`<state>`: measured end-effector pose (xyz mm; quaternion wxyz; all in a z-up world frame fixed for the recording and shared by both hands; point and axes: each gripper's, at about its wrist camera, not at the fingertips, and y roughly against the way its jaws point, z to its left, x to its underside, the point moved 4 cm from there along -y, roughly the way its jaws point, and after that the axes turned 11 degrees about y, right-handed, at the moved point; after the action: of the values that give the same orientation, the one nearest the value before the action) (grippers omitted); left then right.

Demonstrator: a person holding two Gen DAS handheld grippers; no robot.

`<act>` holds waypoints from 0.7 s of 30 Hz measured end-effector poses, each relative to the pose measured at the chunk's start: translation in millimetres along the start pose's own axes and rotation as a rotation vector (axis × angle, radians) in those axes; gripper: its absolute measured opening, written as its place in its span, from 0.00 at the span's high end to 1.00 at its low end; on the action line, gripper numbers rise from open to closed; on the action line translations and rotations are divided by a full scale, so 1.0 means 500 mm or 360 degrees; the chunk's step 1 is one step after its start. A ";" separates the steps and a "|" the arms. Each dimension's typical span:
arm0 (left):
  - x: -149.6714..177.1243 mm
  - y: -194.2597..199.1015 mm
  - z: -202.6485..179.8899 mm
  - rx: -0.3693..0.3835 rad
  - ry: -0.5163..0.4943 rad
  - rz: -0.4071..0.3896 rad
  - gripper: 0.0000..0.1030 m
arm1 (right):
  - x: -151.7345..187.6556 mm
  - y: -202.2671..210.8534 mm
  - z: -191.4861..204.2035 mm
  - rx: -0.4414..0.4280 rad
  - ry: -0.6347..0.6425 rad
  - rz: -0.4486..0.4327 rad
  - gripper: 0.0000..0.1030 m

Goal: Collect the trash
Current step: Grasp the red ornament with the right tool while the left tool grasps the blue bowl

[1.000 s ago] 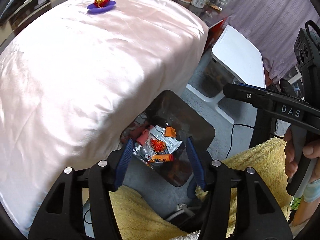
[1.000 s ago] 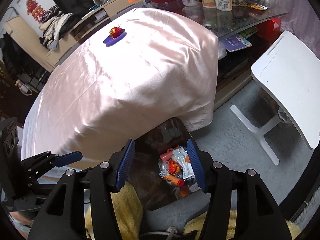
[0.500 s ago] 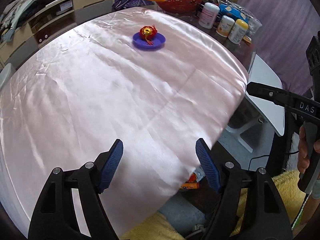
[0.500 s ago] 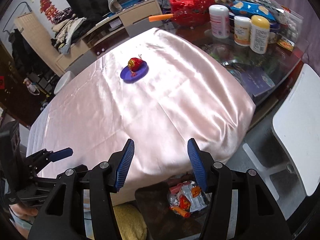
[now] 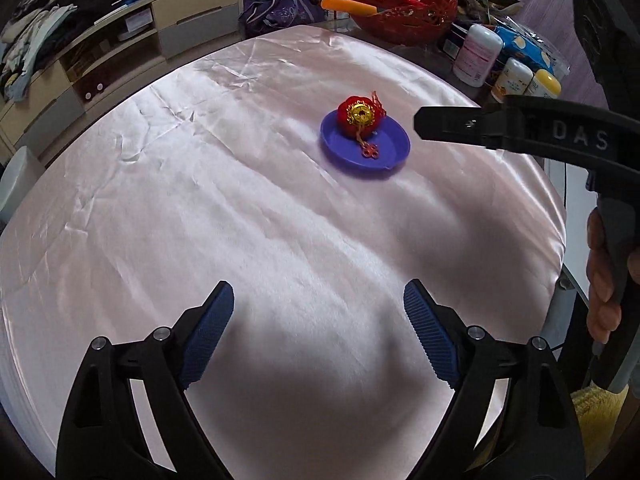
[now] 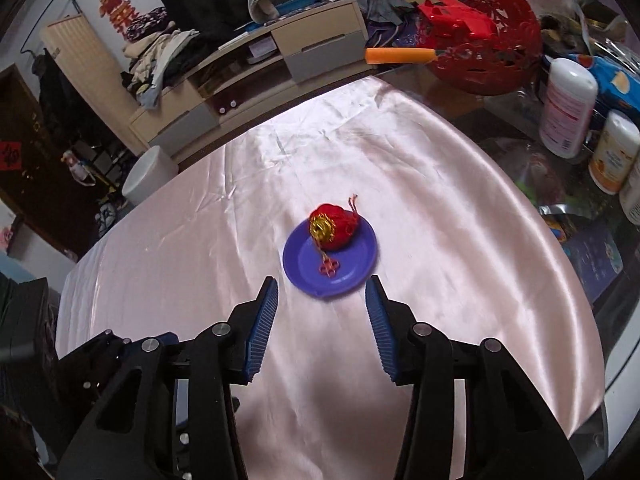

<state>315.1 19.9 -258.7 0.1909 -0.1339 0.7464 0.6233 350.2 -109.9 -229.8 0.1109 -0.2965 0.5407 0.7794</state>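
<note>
A red and gold ornament pouch with a red tassel lies on a small purple plate on the pink satin tablecloth. My left gripper is open and empty, over the near part of the cloth, well short of the plate. My right gripper is open and empty, just in front of the plate with the pouch beyond it. The right gripper's finger also shows in the left wrist view, right of the plate. No trash bin is in view.
A red basket with an orange-handled tool, several white bottles and packets stand on the glass table at the far right. A low cabinet with clothes lies behind. The table edge drops off at the right.
Both grippers rose from the bin of wrappers on the floor and moved forward over the table. The bin has left both views. The plate is now closer.
</note>
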 end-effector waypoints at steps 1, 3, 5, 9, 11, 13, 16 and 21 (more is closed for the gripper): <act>-0.008 -0.003 0.002 0.0001 -0.0004 -0.0007 0.18 | -0.009 -0.015 0.002 -0.0006 0.0001 0.0003 0.59; -0.022 -0.010 0.005 0.0012 -0.0006 -0.0012 0.18 | -0.024 -0.045 0.005 -0.0009 0.0011 0.0012 0.61; -0.030 -0.016 0.008 0.0029 -0.0003 -0.0015 0.18 | -0.037 -0.074 0.007 0.0000 0.0028 0.0029 0.64; -0.046 -0.030 0.013 0.0051 0.0010 -0.0011 0.18 | -0.051 -0.112 0.000 0.0048 0.0054 0.0046 0.64; -0.053 -0.038 0.018 0.0049 0.0014 -0.0007 0.18 | -0.053 -0.126 -0.005 0.0052 0.0051 0.0057 0.64; -0.061 -0.045 0.020 0.0050 0.0016 -0.0005 0.18 | -0.052 -0.136 -0.007 0.0053 0.0053 0.0067 0.64; -0.071 -0.051 0.016 0.0055 0.0013 -0.0009 0.18 | -0.050 -0.143 -0.005 0.0060 0.0072 0.0066 0.66; -0.089 -0.060 -0.001 0.0085 0.0013 -0.0018 0.18 | -0.063 -0.099 -0.015 0.0072 0.0093 -0.0015 0.66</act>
<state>368.0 12.0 -265.1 0.1949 -0.1356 0.7628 0.6015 402.3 -92.5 -251.9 0.1054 -0.3190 0.5599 0.7574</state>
